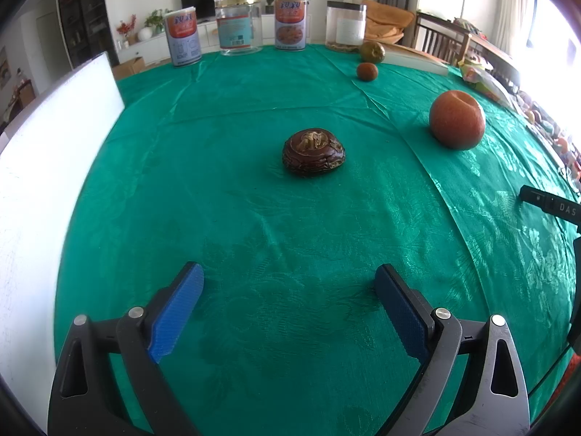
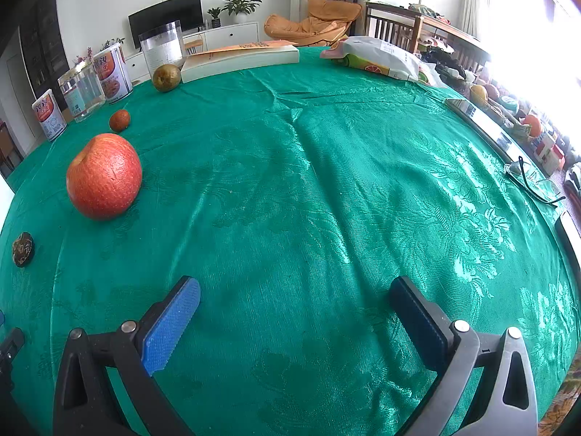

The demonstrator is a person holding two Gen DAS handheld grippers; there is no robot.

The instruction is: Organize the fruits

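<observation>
On the green tablecloth (image 1: 254, 218) a dark brown wrinkled fruit (image 1: 313, 152) lies straight ahead of my open, empty left gripper (image 1: 288, 276). A red apple (image 1: 456, 120) sits to its right, a small reddish fruit (image 1: 367, 71) and a brownish-green pear (image 1: 372, 52) farther back. In the right wrist view the apple (image 2: 104, 176) is at the left, the small reddish fruit (image 2: 119, 120) and the pear (image 2: 166, 77) behind it, the dark fruit (image 2: 23, 249) at the far left edge. My right gripper (image 2: 294, 290) is open and empty over bare cloth.
Two printed cans (image 1: 183, 38) (image 1: 289, 21) and two clear jars (image 1: 238, 25) (image 1: 345, 26) line the far edge. A white board (image 1: 47, 167) stands at the left. A book (image 2: 239, 59), a snack bag (image 2: 377, 59) and glasses (image 2: 533, 181) lie at the back and right.
</observation>
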